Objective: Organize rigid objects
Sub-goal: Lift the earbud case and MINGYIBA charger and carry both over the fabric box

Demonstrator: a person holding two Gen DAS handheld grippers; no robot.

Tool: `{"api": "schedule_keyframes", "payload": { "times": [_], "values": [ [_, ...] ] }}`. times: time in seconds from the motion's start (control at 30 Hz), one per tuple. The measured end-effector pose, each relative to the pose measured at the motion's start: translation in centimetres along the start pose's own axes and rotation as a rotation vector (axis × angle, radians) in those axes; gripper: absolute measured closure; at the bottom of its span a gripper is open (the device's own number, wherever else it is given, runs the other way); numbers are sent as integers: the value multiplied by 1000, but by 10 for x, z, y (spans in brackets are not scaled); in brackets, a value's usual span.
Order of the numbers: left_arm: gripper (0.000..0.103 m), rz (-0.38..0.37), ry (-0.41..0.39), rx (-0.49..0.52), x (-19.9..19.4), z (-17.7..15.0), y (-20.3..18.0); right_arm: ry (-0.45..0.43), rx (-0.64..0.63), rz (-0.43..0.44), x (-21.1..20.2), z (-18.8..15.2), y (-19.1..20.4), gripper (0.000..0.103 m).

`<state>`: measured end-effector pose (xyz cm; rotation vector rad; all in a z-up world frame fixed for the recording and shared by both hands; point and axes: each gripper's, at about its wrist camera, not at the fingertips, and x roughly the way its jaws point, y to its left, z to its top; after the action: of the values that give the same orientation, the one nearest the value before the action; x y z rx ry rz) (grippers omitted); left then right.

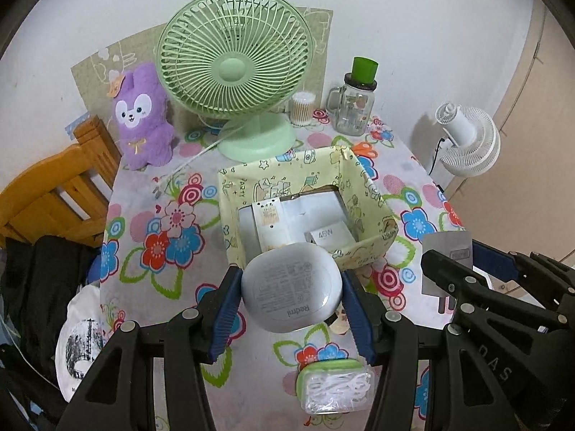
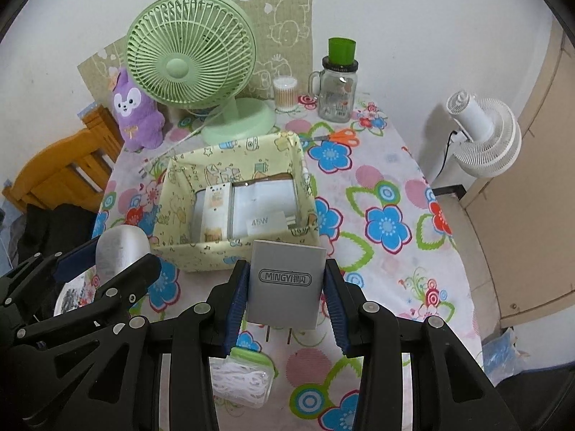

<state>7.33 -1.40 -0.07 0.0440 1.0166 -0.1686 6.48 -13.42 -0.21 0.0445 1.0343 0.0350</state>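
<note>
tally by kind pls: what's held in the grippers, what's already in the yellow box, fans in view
Held in grippers: 2, a round grey Redmi case in the left gripper, a grey MINGYI charger in the right gripper
In the yellow box: 3, a 45W box, a tall white pack, a flat white box
Fans: 2, green fan, white fan
Total: 7
</note>
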Motion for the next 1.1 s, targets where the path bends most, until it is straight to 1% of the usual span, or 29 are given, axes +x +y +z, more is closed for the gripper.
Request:
{"api": "schedule_keyframes", "payload": {
  "times": [0.2, 0.37, 0.67, 1.1],
  "values": [
    [46, 2, 1, -7, 6, 7, -1, -2, -8, 16, 4, 11, -5, 59],
    [46, 18, 8, -19, 15, 16, -1, 1, -15, 37, 12, 25, -10, 59],
    [46, 38, 27, -29, 35, 31, -3, -1, -41, 65, 24, 48, -13, 59],
    [46, 43, 65, -33, 71, 49, -4, 8, -55, 94, 50, 74, -13, 59]
  ]
}}
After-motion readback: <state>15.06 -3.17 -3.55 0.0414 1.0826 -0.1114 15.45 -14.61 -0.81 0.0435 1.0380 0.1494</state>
